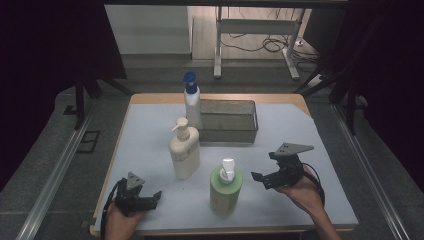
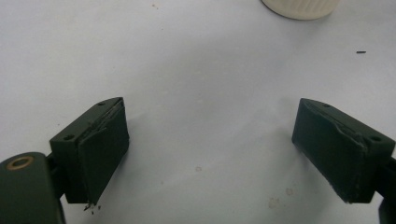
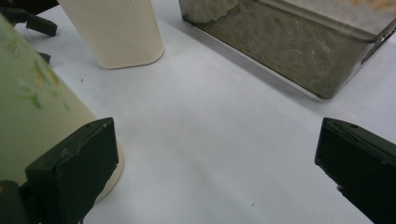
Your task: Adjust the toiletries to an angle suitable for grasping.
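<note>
Three pump bottles stand on the pale mat [image 1: 300,130]: a green one with a white pump [image 1: 225,189] at the front, a cream one [image 1: 184,151] in the middle, and a white one with a blue cap [image 1: 192,101] at the back. My left gripper [image 1: 156,197] rests open at the front left, pointing right, with bare mat [image 2: 205,70] between its jaws and the cream bottle's base [image 2: 300,7] ahead. My right gripper [image 1: 263,166] is open just right of the green bottle. In the right gripper view, the green bottle [image 3: 32,102] sits beside the left jaw, outside the gap.
A grey metal tray [image 1: 228,120] stands at the back centre, right of the blue-capped bottle, with its wall [image 3: 289,44] ahead of my right gripper and the cream bottle [image 3: 116,28] to its left. Table edges run close to both hands. Dark curtains flank the table.
</note>
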Demonstrator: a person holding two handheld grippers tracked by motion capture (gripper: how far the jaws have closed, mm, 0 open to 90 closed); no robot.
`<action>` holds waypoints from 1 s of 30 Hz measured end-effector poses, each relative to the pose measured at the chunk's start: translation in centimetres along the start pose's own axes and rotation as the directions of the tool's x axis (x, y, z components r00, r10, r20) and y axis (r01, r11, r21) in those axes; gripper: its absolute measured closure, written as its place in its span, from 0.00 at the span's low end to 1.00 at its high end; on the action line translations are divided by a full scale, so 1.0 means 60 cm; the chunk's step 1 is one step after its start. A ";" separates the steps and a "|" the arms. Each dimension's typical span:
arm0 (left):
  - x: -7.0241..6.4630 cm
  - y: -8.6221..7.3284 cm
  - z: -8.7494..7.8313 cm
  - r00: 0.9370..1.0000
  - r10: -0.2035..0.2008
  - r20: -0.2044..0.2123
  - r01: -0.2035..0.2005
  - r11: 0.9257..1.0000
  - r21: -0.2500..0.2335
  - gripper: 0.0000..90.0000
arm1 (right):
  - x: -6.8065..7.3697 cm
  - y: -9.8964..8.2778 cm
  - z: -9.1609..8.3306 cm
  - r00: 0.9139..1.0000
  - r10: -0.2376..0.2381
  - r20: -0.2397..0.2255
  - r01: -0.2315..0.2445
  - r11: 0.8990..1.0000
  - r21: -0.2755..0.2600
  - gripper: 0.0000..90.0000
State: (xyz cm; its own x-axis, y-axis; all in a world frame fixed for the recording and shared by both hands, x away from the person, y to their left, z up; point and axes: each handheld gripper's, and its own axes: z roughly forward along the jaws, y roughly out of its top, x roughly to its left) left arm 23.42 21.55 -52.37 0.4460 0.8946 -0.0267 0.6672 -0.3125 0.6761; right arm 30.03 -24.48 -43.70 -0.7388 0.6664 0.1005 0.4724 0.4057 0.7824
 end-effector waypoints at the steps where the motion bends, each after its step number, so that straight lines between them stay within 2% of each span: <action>1: 0.000 0.000 0.000 1.000 0.000 0.000 0.000 1.000 0.000 0.12 | 0.001 -0.005 -0.002 1.000 0.002 -0.001 -0.002 1.000 0.001 0.00; 8: 0.000 0.000 0.000 1.000 0.000 0.000 0.000 1.000 -0.001 0.12 | 0.016 -0.030 -0.011 1.000 -0.016 -0.010 0.016 1.000 0.010 0.00; 14: 0.000 0.000 0.000 1.000 -0.001 0.000 0.001 1.000 -0.001 0.12 | 0.044 -0.040 -0.020 0.998 -0.042 -0.051 0.043 0.999 0.011 0.00; 18: 0.000 0.000 0.000 1.000 0.000 0.000 0.000 1.000 -0.001 0.12 | 0.071 -0.039 -0.026 0.993 -0.065 -0.103 0.066 0.998 0.005 0.00; 23: 0.000 0.000 0.000 1.000 0.000 0.000 0.000 1.000 -0.001 0.12 | 0.098 -0.033 -0.027 0.987 -0.097 -0.130 0.096 0.995 -0.018 0.00; 30: 0.000 0.000 0.000 1.000 0.000 -0.001 0.000 1.000 -0.001 0.12 | 0.122 -0.015 -0.021 0.975 -0.128 -0.183 0.123 0.992 -0.041 0.00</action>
State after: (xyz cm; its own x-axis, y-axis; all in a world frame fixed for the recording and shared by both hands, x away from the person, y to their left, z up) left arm 23.41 21.54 -52.38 0.4455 0.8949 -0.0265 0.6666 -0.3118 0.6771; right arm 23.59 -20.73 -42.89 -0.8685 0.4833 0.1100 0.3580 0.4582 0.8136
